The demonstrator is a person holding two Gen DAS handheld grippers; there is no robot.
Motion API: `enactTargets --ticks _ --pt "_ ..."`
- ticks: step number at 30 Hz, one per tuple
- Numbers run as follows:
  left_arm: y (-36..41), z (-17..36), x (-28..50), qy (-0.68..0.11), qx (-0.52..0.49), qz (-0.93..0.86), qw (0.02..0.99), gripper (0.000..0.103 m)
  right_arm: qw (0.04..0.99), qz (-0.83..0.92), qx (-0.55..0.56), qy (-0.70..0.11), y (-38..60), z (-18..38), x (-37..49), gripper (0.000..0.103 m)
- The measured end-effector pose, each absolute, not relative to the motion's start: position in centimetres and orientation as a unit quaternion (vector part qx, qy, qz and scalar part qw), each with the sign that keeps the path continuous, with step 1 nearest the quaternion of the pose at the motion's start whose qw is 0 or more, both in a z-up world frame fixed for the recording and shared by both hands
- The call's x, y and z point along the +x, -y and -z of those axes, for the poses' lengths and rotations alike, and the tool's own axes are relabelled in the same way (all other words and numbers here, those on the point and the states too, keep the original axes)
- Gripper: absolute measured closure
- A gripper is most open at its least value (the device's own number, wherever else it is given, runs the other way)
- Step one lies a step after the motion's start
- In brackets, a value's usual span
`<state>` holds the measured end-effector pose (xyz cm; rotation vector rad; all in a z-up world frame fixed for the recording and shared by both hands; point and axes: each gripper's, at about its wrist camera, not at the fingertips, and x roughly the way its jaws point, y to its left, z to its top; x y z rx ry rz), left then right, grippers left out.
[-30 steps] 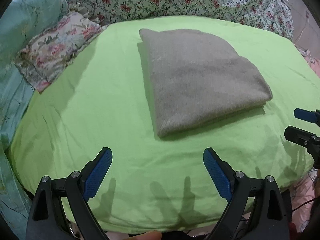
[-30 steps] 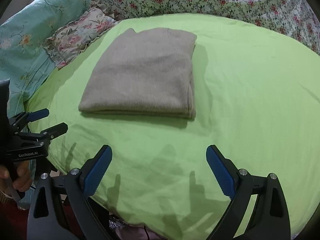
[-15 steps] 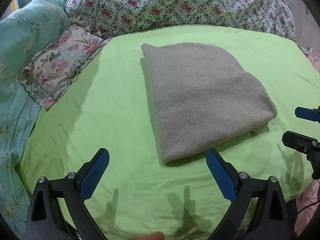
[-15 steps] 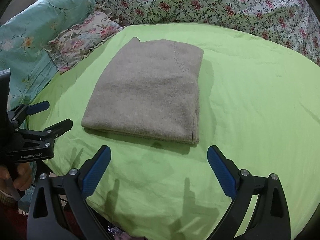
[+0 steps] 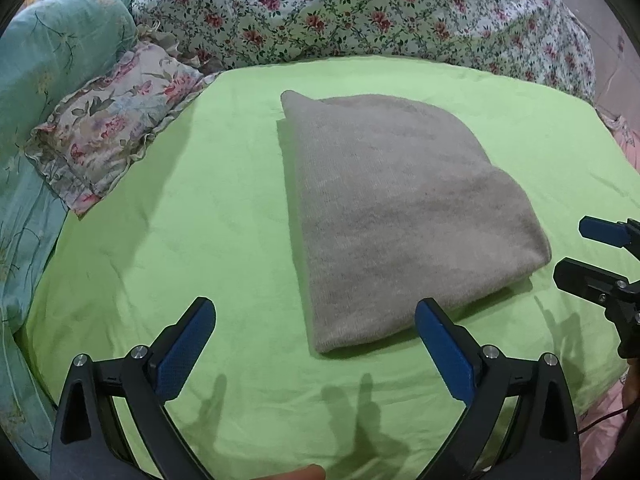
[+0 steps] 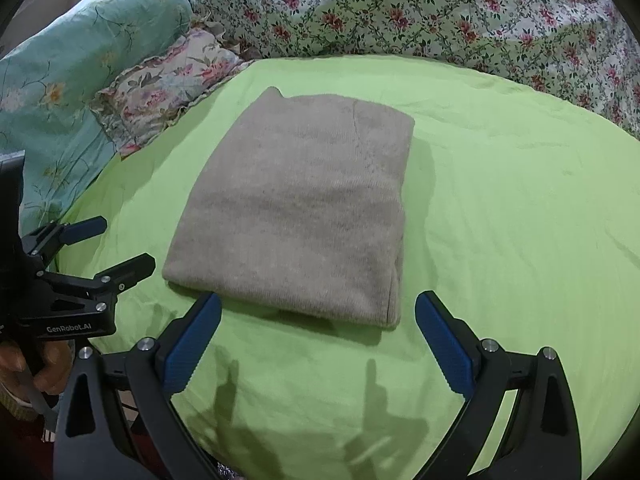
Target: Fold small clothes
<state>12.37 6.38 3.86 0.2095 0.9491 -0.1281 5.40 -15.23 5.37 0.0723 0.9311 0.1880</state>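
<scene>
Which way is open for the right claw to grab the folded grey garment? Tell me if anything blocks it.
Probably yes, straight ahead: the right claw is open, and only bare green sheet lies before the garment's near edge.

folded garment [image 5: 404, 216] — grey knit cloth, soft, matt, faintly fuzzy | sheet [image 5: 208, 240] — lime-green cloth, matt, lightly creased | quilt [image 5: 360, 12] floral printed cotton, matt | gripper fingers [image 5: 184, 344] matt black plastic, blue textured pads, shiny metal screws
</scene>
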Motion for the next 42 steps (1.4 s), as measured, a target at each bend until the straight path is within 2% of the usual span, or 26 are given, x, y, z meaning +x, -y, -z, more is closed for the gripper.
enactTargets --ticks 10,42 --pt "-6.6 -4.4 14.1 -0.462 0.060 0.082 0.881 0.002 0.887 -0.098 0.042 -0.449 15.2 -5.6 7.2 0.005" --pt "-6.6 -4.2 14.2 -0.466 0.042 0.074 0.881 0.002 0.883 -0.095 0.059 -0.457 15.5 -5.3 8.0 0.004"
